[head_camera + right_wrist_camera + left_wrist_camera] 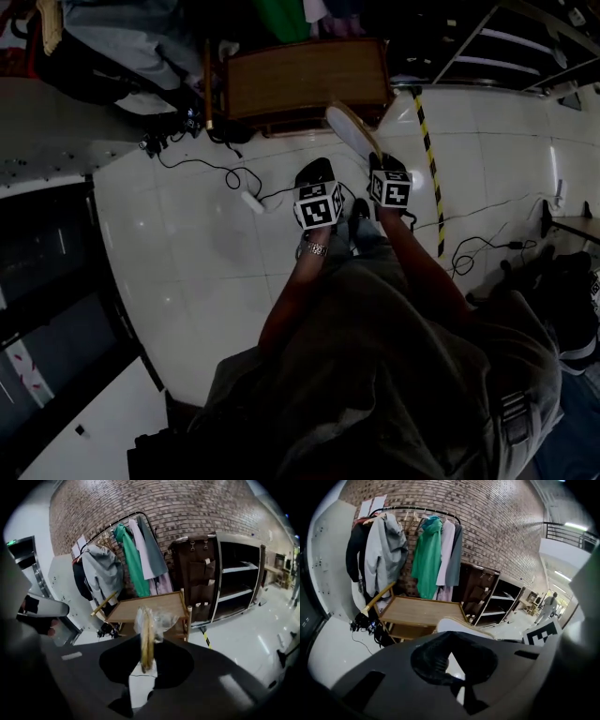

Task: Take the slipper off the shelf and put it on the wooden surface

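Observation:
A pale, flat slipper (146, 637) in a clear plastic wrap stands on edge between the jaws of my right gripper (146, 663), which is shut on it. In the head view the slipper (353, 131) sticks out ahead of the right gripper (379, 165), above the white floor, just short of the wooden table (305, 80). My left gripper (317, 178) hangs beside it, to the left, with nothing in it. Its jaws (449, 657) stand closed together. The slipper's white sole (457, 625) shows over them. The table (154, 605) lies straight ahead.
A dark open shelf unit (236, 581) stands right of the table. Behind the table is a clothes rack with a green garment (425, 557) against a brick wall. Cables (234, 178) trail over the white tiles. A yellow-black tape line (428, 150) runs along the floor.

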Demonstrator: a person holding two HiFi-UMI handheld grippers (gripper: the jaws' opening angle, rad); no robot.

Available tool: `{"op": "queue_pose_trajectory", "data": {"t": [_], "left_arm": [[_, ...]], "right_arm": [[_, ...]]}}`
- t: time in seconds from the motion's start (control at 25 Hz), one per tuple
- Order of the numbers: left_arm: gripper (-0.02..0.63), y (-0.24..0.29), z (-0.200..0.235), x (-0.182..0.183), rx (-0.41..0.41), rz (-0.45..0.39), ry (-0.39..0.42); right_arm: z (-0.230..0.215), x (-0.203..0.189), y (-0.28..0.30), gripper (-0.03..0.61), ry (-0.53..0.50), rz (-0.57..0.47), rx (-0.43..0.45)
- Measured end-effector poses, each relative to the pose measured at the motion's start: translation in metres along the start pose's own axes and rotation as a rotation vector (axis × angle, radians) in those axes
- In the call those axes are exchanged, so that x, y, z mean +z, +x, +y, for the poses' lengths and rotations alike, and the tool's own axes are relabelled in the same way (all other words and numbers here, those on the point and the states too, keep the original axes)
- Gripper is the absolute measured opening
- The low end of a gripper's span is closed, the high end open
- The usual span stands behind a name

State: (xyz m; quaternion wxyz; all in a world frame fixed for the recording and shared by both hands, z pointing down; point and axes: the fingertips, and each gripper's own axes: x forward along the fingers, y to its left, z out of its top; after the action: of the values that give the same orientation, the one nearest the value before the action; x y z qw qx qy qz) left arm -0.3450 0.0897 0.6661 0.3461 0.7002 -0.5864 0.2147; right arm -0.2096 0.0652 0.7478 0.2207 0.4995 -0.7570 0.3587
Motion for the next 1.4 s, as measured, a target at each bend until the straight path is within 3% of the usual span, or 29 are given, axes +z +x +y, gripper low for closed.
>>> {"op": "queue_pose_trajectory", "data": {"t": [0.24,0.32,0.64,0.76,1.04,1.16,1.2,1.32,1.36,1.4], "left_arm": [[0.002,-0.011,0.034,-0.007,0.034,-0.024,-0.045],[0.002,-0.012,0.038,-0.008,0.026,-0.029,-0.036],[0.002,-0.018,0.036,-0.037,-0.001,0.016,-0.013],[0.002,-0.011,0.034,-0.034,-0.018,0.024,-0.010],[0.002,0.003,0.031,-0.041,-0.039,0.048,-0.025],[0.002,0.010,0.031,-0.040,-0.045,0.049,-0.023],[0.003,0.011,0.031,-0.039,-0.047,0.049,-0.023],[0.003,0.017,0.029,-0.026,-0.059,0.037,-0.033],[0.002,0.017,0.029,-0.017,-0.063,0.029,-0.036],[0.002,0.018,0.028,-0.007,-0.069,0.021,-0.035]], "right_arm": [[0.000,-0.007,0.005,0.060,0.022,0.000,-0.023],[-0.008,0.004,0.016,0.060,0.078,-0.022,-0.046],[-0.071,0.067,0.107,0.060,0.712,-0.295,-0.113],[-0.095,0.097,0.146,0.061,0.835,-0.342,-0.155],[-0.119,0.090,0.206,0.094,0.769,-0.152,-0.234],[-0.109,0.086,0.220,0.377,0.637,-0.013,-0.187],[-0.106,0.080,0.220,0.413,0.602,0.035,-0.171],[-0.101,0.057,0.199,0.443,0.477,0.141,-0.156],[-0.097,0.050,0.183,0.425,0.402,0.156,-0.164],[-0.087,0.046,0.163,0.365,0.317,0.159,-0.165]]}}
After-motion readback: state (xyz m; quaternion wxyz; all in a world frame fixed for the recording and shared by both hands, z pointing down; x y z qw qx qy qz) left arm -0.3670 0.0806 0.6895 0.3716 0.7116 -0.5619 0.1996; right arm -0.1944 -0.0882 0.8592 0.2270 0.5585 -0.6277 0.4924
